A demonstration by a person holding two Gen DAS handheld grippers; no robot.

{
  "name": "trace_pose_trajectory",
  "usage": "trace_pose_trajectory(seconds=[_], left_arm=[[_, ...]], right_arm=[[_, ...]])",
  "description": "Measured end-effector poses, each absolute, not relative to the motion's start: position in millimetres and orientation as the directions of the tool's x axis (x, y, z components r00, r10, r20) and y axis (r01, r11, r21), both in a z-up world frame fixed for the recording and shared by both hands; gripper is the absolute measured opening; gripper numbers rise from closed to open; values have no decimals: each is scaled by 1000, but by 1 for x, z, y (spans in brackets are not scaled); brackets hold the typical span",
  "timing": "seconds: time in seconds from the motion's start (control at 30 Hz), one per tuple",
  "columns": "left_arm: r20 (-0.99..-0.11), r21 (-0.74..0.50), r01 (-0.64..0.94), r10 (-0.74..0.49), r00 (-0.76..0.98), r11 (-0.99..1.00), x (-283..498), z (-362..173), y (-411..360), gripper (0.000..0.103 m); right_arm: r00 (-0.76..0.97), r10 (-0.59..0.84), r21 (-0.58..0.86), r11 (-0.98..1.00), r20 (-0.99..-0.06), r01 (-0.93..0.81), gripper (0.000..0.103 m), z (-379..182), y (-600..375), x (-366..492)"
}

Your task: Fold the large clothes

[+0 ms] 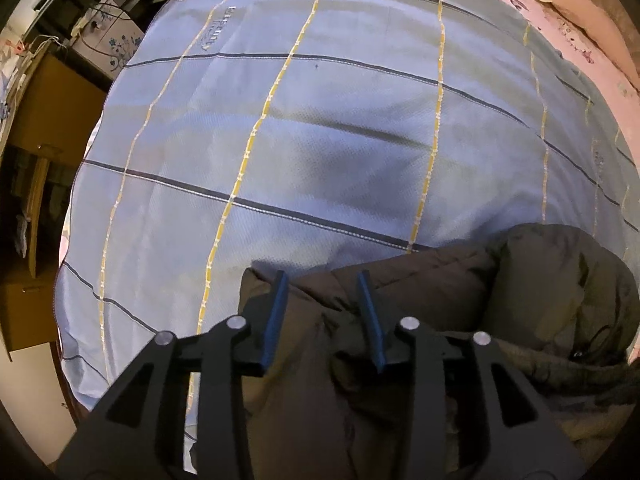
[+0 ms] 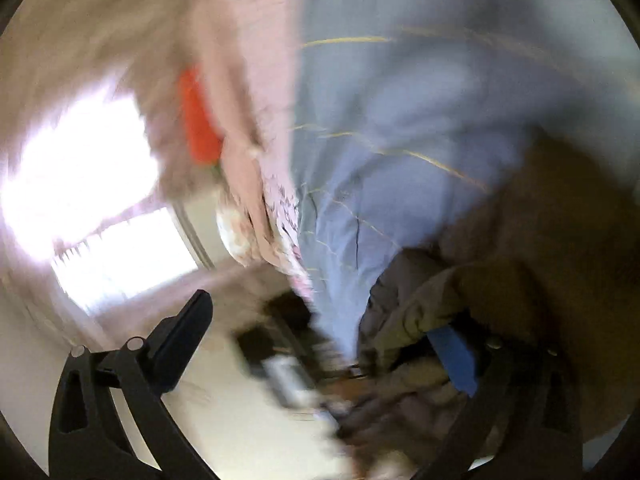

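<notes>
Folding is proceeding: left claw (image 1: pixel 323 292) is hovering open over the puffy olive-brown quilted jacket (image 1: pixel 440 320) on the blue checked bedspread (image 1: pixel 280 120); right claw (image 2: pixel 320 344), gaping, blurred, should be steadying first.

— What blocks your left gripper (image 1: pixel 324 280)?

— The dark olive padded jacket (image 1: pixel 440 320), bunched on the near part of the bed. Its folds rise right under your parted blue fingers (image 1: pixel 276 316) and heap higher to your right.

— And ahead?

— Ahead and to your left lies the flat pale blue bedcover with yellow and dark stripes (image 1: pixel 320 120), wide and bare. The brown wooden cabinet (image 1: pixel 44 108) stands off the bed's left edge.

— The right side?

— That view is blurred. Your right gripper (image 2: pixel 320 344) is spread wide, the jacket crowds its blue finger, and pink bedding (image 2: pixel 256 120) with an orange-red thing (image 2: pixel 196 116) lies farther off.
</notes>
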State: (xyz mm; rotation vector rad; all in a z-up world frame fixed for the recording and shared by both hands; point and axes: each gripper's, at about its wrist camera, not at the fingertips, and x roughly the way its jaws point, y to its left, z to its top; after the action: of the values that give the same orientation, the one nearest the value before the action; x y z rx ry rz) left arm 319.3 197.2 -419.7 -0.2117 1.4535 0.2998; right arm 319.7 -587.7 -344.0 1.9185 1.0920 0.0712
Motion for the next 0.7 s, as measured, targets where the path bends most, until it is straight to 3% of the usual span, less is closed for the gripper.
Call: trace_pose_trajectory(seconds=[0.07, 0.2, 0.27, 0.37, 0.43, 0.47, 0.53, 0.7], left_arm=[[-993, 44, -319, 77, 91, 947, 316, -419, 197, 38], [-993, 49, -316, 80, 87, 947, 313, -419, 198, 37], [-993, 24, -341, 62, 102, 940, 310, -414, 202, 37], [-977, -37, -391, 49, 207, 919, 299, -377, 211, 38], [-957, -52, -412, 72, 281, 910, 287, -346, 216, 42], [-944, -62, -417, 82, 318, 907, 278, -327, 217, 47], [-922, -94, -389, 67, 381, 916, 254, -289, 209, 47], [-924, -102, -168, -31, 382, 981, 187, -266, 119, 60]], right_arm=[[668, 649, 706, -275, -364, 652, 102, -338, -609, 303], [711, 629, 843, -159, -315, 515, 102, -256, -637, 301], [640, 619, 867, 145, -455, 477, 102, -207, -626, 306], [441, 616, 755, 574, -653, 317, 102, -164, -542, 308], [349, 601, 682, 706, -719, 190, 99, -164, -478, 297], [300, 587, 643, 754, -752, 137, 90, -172, -442, 289], [223, 542, 569, 818, -810, 81, 78, -193, -390, 276], [165, 301, 313, 949, -939, 50, 73, -240, -313, 248]])
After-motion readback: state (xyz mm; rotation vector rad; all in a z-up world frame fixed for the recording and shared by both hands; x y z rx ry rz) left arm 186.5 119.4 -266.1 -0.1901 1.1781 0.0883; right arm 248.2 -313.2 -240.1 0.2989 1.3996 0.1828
